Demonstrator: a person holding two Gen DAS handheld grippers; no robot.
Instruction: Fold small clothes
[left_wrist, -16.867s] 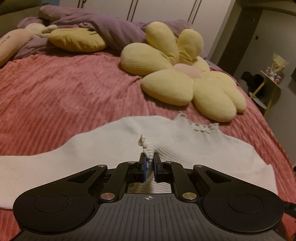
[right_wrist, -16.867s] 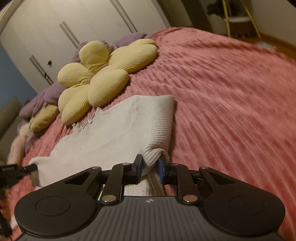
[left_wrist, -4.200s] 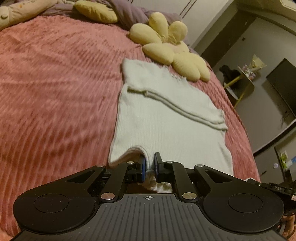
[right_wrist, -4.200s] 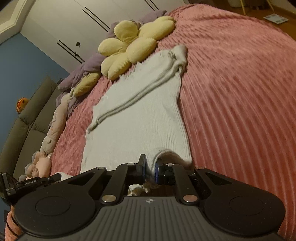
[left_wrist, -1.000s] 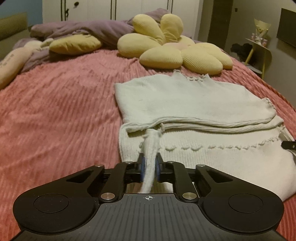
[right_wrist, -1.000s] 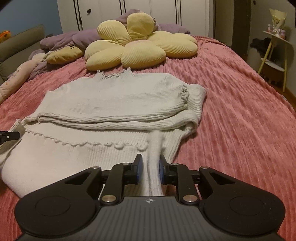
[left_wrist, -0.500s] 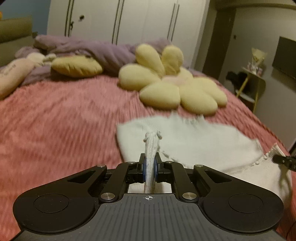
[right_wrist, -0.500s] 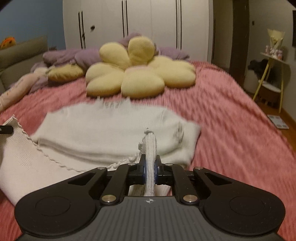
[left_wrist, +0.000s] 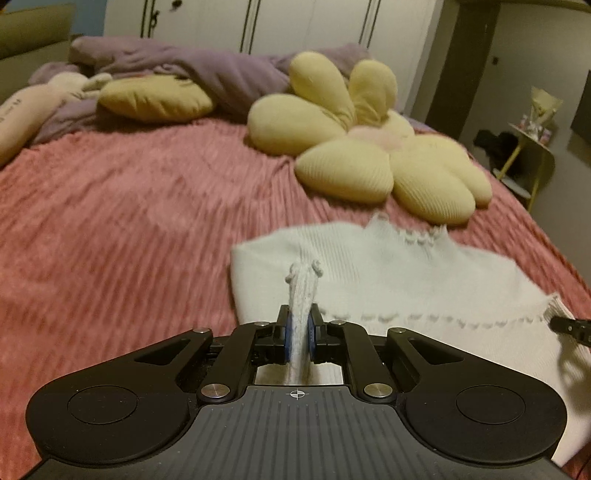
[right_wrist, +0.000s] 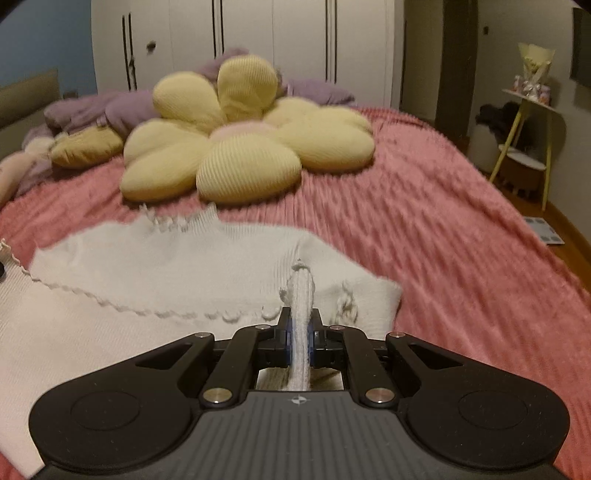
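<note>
A cream knit sweater (left_wrist: 388, 273) lies on the pink ribbed bedspread (left_wrist: 110, 221), its frilled collar toward the flower cushion. My left gripper (left_wrist: 299, 325) pinches the frilled hem near the sweater's left edge; its jaws are opening slightly with the fabric still between the pads. My right gripper (right_wrist: 300, 325) is shut on the same hem of the sweater (right_wrist: 166, 266) near its right edge. The lifted hem stretches between the two grippers over the sweater's body. In the left wrist view the other gripper's tip (left_wrist: 569, 326) shows at the far right, on the hem.
A yellow flower cushion (right_wrist: 240, 147) lies just past the collar. A purple duvet (left_wrist: 184, 70), a yellow pillow (left_wrist: 155, 99) and soft toys fill the head of the bed. A yellow-legged side table (right_wrist: 524, 122) stands beyond the bed's right edge.
Both grippers have carried the hem forward toward the collar. The folded sleeves, visible a second ago, are now covered by the lifted lower half.
</note>
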